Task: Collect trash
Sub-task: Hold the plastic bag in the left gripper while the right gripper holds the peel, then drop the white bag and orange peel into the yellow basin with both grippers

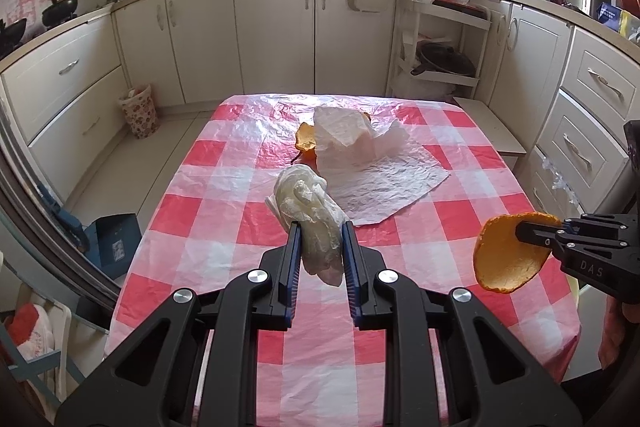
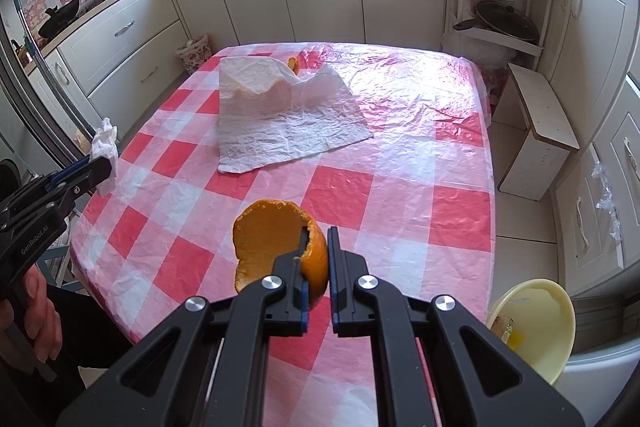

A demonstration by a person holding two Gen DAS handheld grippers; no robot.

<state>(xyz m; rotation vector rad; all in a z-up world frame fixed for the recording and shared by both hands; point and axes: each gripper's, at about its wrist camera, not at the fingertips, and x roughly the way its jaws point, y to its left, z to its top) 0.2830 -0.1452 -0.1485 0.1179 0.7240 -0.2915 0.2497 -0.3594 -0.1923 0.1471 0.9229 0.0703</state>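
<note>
Fingers (image 2: 334, 251) pinch orange peel (image 2: 276, 247) (left fingers (image 1: 294, 247) clamp crumpled tissue (image 1: 310, 215))

A tabletop (image 2: 400, 195) under a red-and-white checked plastic cover carries a crumpled white paper sheet (image 2: 280, 123) with an orange peel piece (image 1: 306, 141) at its far edge.

Crumpled tissue (image 1: 310, 223) and orange peel (image 2: 280, 247) held aloft; paper towel (image 2: 280, 119) on table.
</note>
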